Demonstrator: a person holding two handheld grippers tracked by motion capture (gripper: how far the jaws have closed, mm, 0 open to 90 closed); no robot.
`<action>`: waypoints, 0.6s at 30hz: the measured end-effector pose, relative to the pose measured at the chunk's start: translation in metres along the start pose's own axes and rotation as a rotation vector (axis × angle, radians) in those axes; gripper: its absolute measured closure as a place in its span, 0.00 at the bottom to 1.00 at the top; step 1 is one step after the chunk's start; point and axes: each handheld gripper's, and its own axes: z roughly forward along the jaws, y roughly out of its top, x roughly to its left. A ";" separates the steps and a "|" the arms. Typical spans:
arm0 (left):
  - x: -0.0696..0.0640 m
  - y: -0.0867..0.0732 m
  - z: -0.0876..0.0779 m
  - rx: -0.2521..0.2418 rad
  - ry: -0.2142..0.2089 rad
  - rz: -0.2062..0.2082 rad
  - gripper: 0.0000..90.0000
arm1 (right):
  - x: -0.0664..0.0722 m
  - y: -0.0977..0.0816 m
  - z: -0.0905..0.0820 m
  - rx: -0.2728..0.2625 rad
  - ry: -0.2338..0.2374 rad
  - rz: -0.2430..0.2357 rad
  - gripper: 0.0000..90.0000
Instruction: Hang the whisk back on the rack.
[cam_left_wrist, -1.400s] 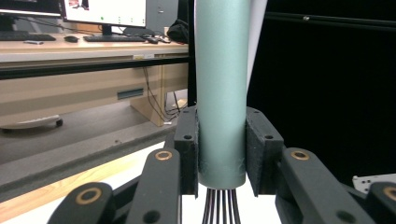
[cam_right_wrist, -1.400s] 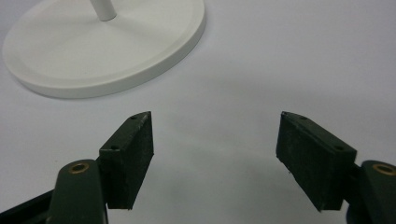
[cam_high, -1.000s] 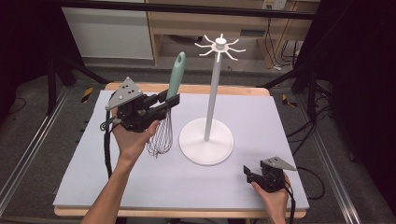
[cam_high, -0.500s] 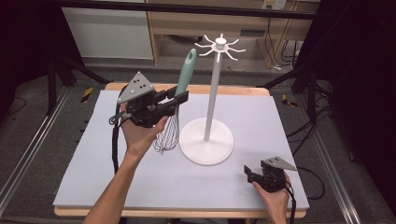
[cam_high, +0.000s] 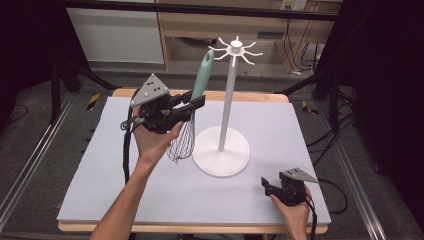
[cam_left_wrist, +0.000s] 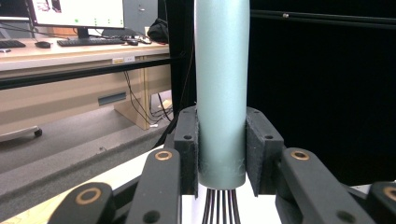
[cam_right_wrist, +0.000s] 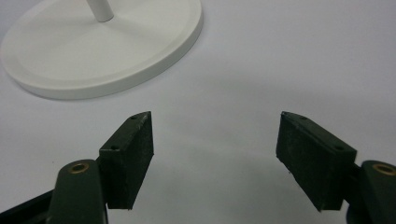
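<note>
A: What had changed in that last second?

B: The left tongs (cam_high: 192, 104), clamped on the whisk (cam_high: 192, 112) low on its teal handle, had carried it up and toward the white hook stand (cam_high: 227, 107). Earlier it hung lower and farther left; now the handle's tip stood just beside the hooks at the top, not yet on one.

A: So the hanging was near?

B: I judged so: the whisk was upright, its wires clear of the desk (cam_high: 90, 165).

A: And the right tongs (cam_right_wrist: 212, 156)?

B: Apart, holding nothing, low over the desk near the stand's base.

A: Any writing?

B: None I could read.
</note>
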 end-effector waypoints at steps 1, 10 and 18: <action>0.000 0.000 0.001 -0.002 0.000 0.000 0.76 | 0.000 0.000 0.000 0.000 0.000 0.001 0.31; 0.000 0.000 0.005 0.007 -0.002 0.005 0.76 | 0.000 0.000 0.000 0.001 0.000 0.000 0.31; 0.001 0.000 0.011 0.016 0.004 0.008 0.76 | 0.000 0.000 0.000 0.001 -0.002 -0.002 0.31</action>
